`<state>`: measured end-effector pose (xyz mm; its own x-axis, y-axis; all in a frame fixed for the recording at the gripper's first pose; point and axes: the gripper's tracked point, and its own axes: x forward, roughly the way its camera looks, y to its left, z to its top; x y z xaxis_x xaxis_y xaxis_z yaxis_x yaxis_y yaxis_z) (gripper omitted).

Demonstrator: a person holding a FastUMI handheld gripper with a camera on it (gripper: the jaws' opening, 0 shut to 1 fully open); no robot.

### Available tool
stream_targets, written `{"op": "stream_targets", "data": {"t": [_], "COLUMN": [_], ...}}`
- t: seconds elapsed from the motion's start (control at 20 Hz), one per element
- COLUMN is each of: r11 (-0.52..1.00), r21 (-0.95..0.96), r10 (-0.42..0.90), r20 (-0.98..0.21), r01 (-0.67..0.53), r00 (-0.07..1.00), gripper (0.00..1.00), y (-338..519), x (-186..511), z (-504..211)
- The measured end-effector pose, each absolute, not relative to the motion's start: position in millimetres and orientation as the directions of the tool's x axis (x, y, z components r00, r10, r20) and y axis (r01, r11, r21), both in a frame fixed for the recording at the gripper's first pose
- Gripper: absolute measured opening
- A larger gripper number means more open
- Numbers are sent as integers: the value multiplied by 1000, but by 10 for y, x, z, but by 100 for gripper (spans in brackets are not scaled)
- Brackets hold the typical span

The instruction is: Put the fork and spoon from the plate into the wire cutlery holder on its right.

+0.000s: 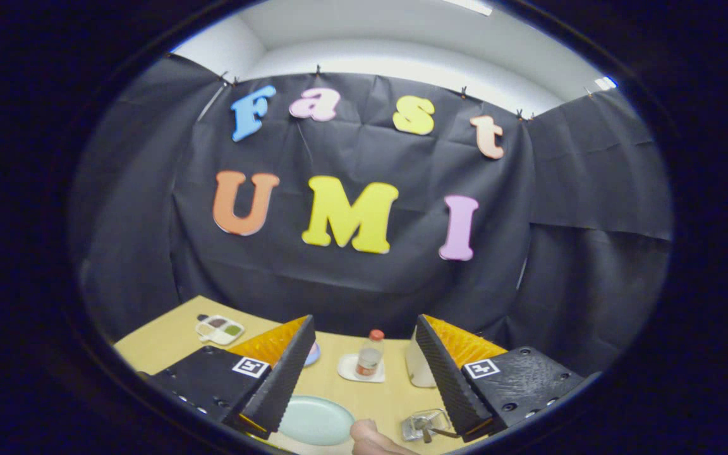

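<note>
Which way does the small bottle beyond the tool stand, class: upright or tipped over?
Upright. The bottle stands on its base on a small white dish, cap on top, seen in the gap of the open tool.

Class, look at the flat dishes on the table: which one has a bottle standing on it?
The small white square dish beyond the open fingers of the gripper carries the red-capped bottle. The pale green plate is bare, and the palette-like tray holds coloured patches.

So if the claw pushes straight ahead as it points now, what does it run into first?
Probably the small clear bottle with a red cap on its white square dish, standing ahead between the open claw's fingers; depth is hard to judge, and beyond it hangs the black cloth wall.
</note>
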<state>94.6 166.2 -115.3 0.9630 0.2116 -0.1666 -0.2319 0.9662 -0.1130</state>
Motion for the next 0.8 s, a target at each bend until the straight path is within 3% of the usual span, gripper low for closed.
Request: {"op": "stream_targets", "data": {"t": [0.1,0.2,0.35,0.6,0.8], "r11": [965,974,962,980,981], "r21": [-71,-66,-12,-54,-32], "r10": [244,209,268,190,188], "r20": [-116,-118,-122,-57,-90], "r01": [-253,-218,-271,-194,-192], "r00": [963,971,956,980,978], "gripper": [96,96,96,96,96], "y": [1780,1729,1960,1818,1846], "x": [762,619,405,355,345], "z": [-1026,-961,-883,-662,-739]}}
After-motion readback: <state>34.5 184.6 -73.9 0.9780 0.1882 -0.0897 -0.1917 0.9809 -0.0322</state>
